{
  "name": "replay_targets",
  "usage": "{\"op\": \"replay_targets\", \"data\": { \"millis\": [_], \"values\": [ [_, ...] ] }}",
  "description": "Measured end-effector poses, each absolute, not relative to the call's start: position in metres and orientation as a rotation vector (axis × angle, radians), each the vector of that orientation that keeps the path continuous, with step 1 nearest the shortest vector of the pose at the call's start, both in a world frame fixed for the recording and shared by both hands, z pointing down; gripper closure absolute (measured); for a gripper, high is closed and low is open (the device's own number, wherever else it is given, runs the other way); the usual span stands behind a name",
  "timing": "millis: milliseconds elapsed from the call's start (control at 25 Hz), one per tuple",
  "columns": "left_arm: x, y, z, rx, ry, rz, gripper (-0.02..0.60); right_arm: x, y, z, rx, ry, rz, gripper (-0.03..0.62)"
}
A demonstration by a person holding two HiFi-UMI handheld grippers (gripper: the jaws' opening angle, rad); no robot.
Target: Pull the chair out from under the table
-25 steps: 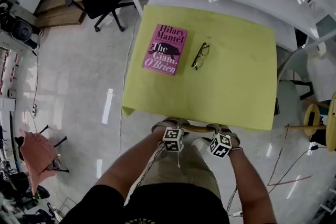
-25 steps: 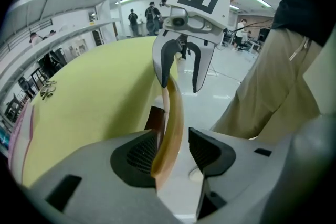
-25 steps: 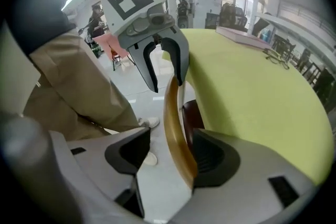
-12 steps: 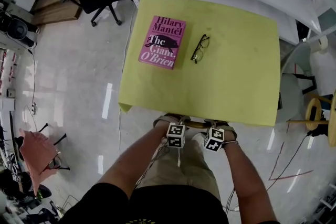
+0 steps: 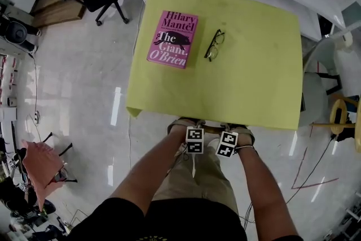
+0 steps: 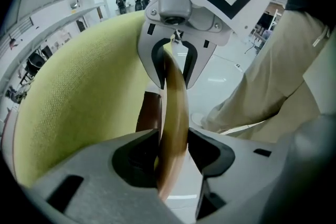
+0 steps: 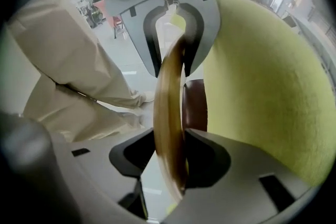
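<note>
Below head view's cubes (image 5: 194, 140), left gripper (image 6: 173, 136) and just-closing right gripper (image 7: 170, 136) clamp chair rail (image 6: 176, 97)

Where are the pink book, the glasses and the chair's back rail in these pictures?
pink book (image 5: 172, 39), head view, middle of its cover.
glasses (image 5: 214, 44), head view, bridge of the frame.
chair's back rail (image 6: 176, 107), left gripper view, wooden bar between the jaws.

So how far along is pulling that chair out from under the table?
Done: the left gripper and right gripper straddle the chair's top rail. In hand: the left looks clamped on it; the right's jaws have just been closing and seem to press it too. Left: the pull itself, since the chair sits tucked under the yellow-green table, barely past its edge.
</note>
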State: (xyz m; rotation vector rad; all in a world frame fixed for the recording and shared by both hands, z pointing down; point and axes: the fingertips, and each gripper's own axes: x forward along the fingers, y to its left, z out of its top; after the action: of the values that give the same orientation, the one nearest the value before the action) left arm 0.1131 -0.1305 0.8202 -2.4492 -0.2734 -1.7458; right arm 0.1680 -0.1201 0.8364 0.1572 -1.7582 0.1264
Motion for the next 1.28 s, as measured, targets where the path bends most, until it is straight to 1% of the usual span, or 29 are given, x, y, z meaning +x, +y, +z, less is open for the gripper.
{"op": "replay_targets", "data": {
  "millis": [280,800,1000,1280],
  "values": [
    [0.107,-0.113,0.82,-2.439,-0.35,-1.716,0.414,0.162,-0.102,0.836,0.181,-1.762,0.097,0.43],
    [0.086,-0.089,0.814,-2.344,-0.544,-1.697,0.416,0.14,-0.069,0.835,0.29,-1.734,0.218,0.434],
    [0.086,-0.081,0.815,-2.341,-0.52,-1.718,0.416,0.138,-0.06,0.832,0.293,-1.752,0.224,0.434],
    [0.094,-0.039,0.819,-2.401,-0.387,-1.739,0.416,0.148,-0.023,0.833,0.218,-1.766,0.154,0.433]
  ]
}}
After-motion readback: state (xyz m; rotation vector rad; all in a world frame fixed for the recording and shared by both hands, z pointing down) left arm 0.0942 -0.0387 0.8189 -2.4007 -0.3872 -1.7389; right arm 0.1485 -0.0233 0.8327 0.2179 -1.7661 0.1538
